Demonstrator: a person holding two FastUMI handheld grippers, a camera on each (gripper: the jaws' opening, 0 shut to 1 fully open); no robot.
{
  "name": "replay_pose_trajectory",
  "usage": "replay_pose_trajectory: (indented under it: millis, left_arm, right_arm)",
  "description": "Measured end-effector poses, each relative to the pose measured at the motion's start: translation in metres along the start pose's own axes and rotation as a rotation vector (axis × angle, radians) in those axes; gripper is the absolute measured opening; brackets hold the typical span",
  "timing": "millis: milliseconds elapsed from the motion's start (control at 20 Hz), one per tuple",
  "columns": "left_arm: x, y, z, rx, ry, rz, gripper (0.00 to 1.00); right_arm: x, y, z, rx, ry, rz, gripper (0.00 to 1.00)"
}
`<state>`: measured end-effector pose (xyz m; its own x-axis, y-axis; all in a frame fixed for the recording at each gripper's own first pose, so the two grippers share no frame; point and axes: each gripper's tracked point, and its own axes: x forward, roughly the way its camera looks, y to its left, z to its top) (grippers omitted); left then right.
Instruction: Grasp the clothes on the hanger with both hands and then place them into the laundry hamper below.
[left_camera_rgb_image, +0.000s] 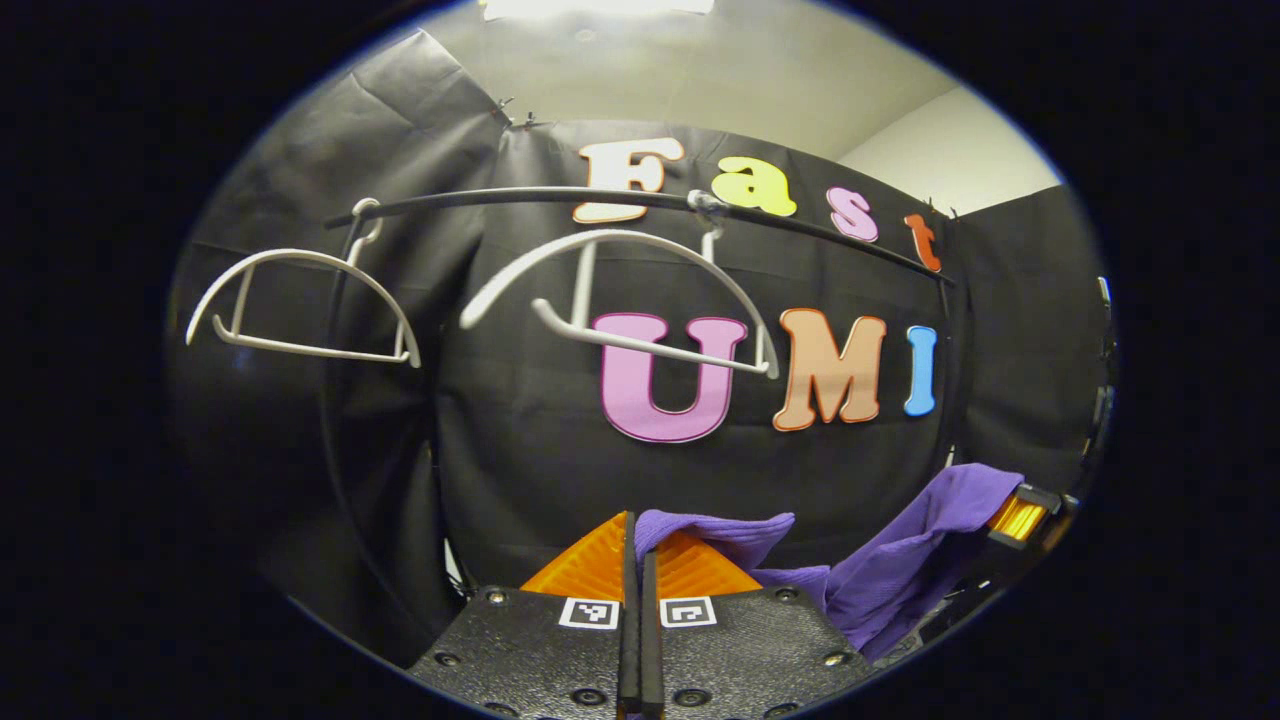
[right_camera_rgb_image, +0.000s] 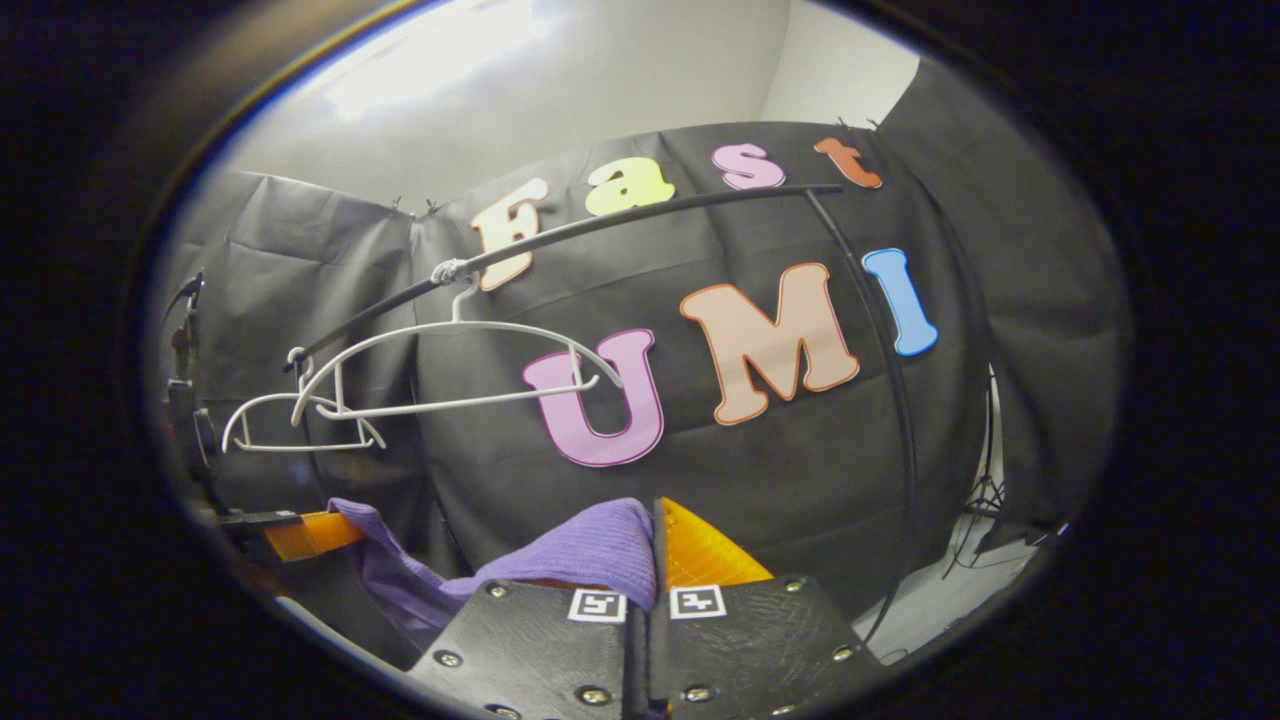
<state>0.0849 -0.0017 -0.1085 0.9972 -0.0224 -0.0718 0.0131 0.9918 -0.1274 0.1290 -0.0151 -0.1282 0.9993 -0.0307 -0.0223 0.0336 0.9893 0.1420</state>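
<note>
A purple garment hangs stretched between my two grippers, below the rail. In the left gripper view my left gripper is shut on one end of it, the cloth spilling out to the right of the fingers. That view also has the right gripper at the far right, holding the other end. In the right gripper view my right gripper is shut on the purple garment, which drapes left toward the left gripper. Two bare white hangers hang on the black rail.
The black rail bends down into an upright post at the right of the right gripper view. Cables and a pale floor show past the post at the lower right.
</note>
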Motion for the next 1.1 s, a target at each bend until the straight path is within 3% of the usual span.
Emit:
replay_pose_trajectory:
  millis: [250, 300, 350, 450, 550, 950, 1000, 1100]
  left_arm:
    - [0.022, -0.033, 0.000, 0.042, -0.010, -0.018, 0.01]
    - [0.025, -0.041, 0.001, 0.046, -0.015, -0.031, 0.00]
    - [0.027, -0.049, 0.002, 0.042, -0.023, -0.047, 0.01]
    - [0.034, -0.057, 0.005, 0.017, -0.037, -0.066, 0.01]
    - [0.043, -0.061, 0.001, -0.005, -0.041, -0.073, 0.00]
    - [0.082, -0.042, -0.080, 0.004, 0.049, -0.034, 0.02]
    - [0.086, -0.040, -0.091, 0.012, 0.062, -0.027, 0.02]
    - [0.087, -0.037, -0.113, 0.026, 0.071, -0.028, 0.02]
  right_arm:
    - [0.002, 0.010, 0.006, 0.023, 0.021, 0.044, 0.02]
    - [0.001, 0.009, 0.012, 0.034, 0.020, 0.047, 0.07]
    - [0.002, 0.008, 0.017, 0.044, 0.014, 0.046, 0.02]
    - [0.002, 0.005, 0.024, 0.035, 0.003, 0.036, 0.07]
    - [0.005, 0.002, 0.022, 0.030, 0.003, 0.028, 0.02]
    - [0.040, -0.013, -0.057, -0.007, 0.106, 0.006, 0.02]
    - [0.043, -0.013, -0.070, -0.008, 0.127, 0.010, 0.07]
    - [0.050, -0.012, -0.096, -0.002, 0.164, 0.025, 0.02]
